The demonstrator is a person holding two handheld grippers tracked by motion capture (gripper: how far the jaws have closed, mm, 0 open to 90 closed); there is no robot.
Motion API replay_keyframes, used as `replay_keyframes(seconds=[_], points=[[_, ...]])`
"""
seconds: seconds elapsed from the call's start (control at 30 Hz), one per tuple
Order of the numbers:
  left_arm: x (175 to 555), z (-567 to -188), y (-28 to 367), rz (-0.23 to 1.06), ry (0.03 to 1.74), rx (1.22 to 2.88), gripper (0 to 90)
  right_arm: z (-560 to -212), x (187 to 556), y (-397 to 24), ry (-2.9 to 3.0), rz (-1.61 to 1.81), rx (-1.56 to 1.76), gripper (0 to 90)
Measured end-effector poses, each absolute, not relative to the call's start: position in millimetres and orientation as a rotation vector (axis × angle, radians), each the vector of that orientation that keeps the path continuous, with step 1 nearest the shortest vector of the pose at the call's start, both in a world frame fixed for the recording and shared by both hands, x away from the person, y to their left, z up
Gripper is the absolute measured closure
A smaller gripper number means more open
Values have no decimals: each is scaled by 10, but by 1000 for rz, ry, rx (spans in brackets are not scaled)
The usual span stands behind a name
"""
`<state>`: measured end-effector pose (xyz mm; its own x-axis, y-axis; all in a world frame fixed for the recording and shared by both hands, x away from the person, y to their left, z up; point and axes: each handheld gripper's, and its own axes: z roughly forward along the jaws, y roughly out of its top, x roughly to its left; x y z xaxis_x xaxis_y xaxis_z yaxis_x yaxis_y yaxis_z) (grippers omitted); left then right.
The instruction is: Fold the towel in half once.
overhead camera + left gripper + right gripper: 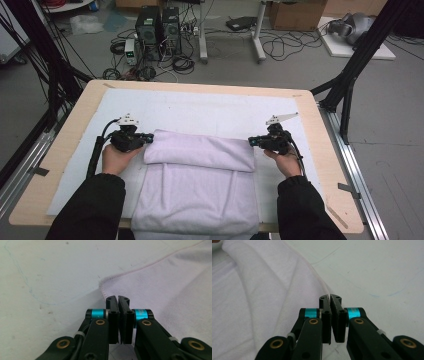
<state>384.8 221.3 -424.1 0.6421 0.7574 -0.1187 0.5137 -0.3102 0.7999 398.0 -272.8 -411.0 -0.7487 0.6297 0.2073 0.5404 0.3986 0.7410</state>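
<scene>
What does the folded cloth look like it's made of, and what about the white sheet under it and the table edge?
The folded cloth: soft pale lilac fabric, probably terry or microfibre, with a stitched hem and soft folds. The white sheet: matte, maybe paper or foam board, with scuffs and faint blue pen lines. The table: light wood-look, perhaps laminate or plywood, its border smooth and tan.

One towel (200, 175), pale lilac, folded. One white mat (200, 112) on one wooden table (327, 165). Two grippers: left gripper (150, 137), right gripper (251, 141), one per hand, two hands, two black sleeves. On the floor behind: two computer towers (157, 25), one cardboard box (295, 14).
</scene>
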Motion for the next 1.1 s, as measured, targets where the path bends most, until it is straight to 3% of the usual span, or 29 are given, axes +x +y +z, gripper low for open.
replay_keyframes(seconds=[0.23, 0.53, 0.6, 0.77, 1.1], points=[[3486, -3962, 2228, 416, 847, 1962, 868, -3855, 3708, -2743, 2532, 1420, 975, 877], [2719, -4002, 2367, 373, 725, 1961, 862, -3659, 2882, -2680, 2620, 1473, 722, 876], [2637, -4054, 2404, 346, 713, 1993, 803, -3711, 2759, -2729, 2643, 1510, 712, 871], [2687, -4159, 2385, 277, 728, 2039, 534, -3862, 2807, -2778, 2650, 1518, 784, 726], [2777, -4363, 2087, 117, 646, 2142, 500, -4317, 2931, -2472, 2820, 1383, 729, 583]])
